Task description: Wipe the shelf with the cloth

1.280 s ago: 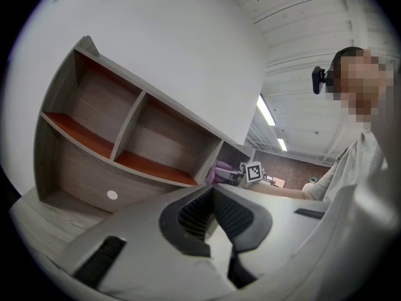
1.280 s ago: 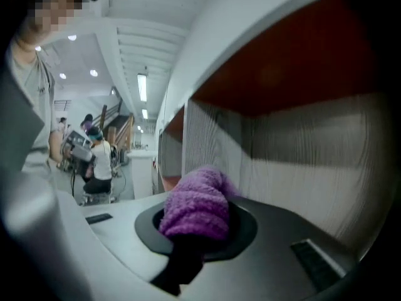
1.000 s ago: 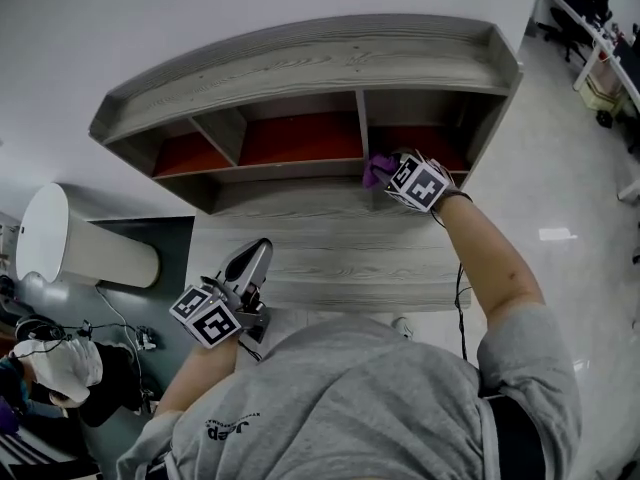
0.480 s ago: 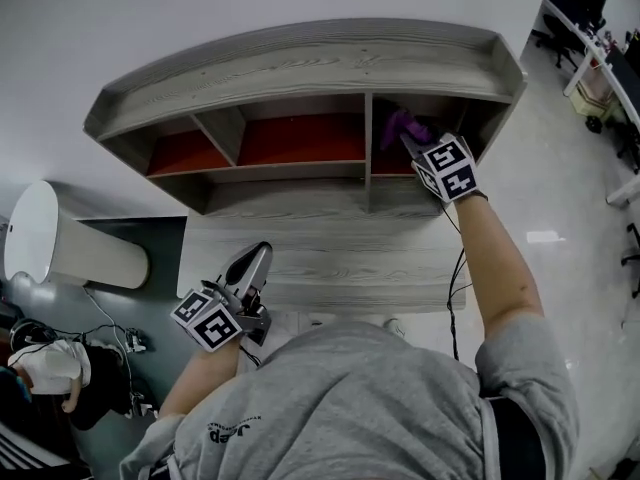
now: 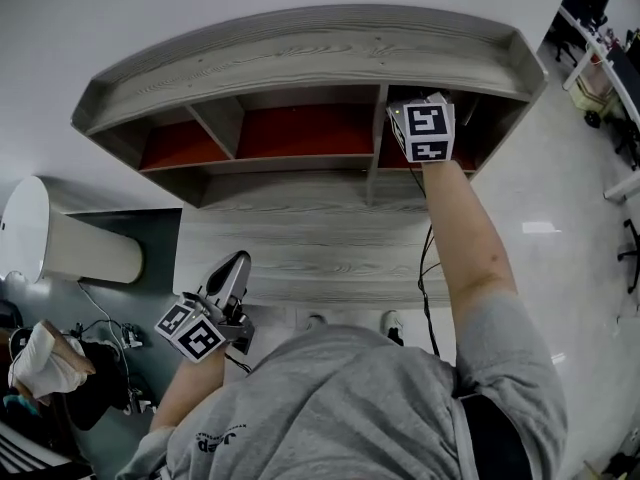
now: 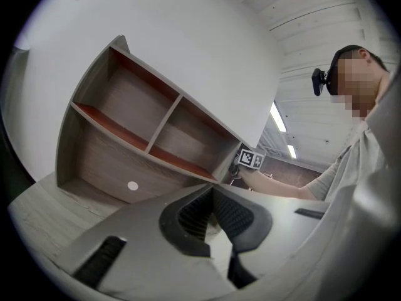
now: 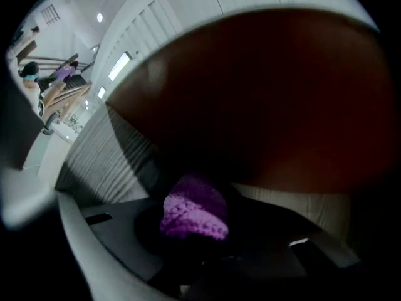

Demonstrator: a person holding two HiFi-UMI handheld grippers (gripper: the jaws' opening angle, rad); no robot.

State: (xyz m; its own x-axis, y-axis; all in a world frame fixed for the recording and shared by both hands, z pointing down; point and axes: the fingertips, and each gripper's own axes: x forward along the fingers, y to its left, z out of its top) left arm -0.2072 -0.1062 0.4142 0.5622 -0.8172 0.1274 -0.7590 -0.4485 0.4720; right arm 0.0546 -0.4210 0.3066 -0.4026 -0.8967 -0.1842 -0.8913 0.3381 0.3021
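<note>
The cloth (image 7: 194,211), in the right gripper (image 7: 199,234), lies inside the right compartment of the shelf (image 5: 300,53).

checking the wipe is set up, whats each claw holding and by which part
The right claw is shut on the purple cloth, gripped as a bunched wad; which edge cannot be told. The left claw is shut on nothing.

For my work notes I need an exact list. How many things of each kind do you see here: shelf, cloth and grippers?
shelf: 1
purple cloth: 1
grippers: 2, the left gripper and the right gripper
Total: 4
</note>
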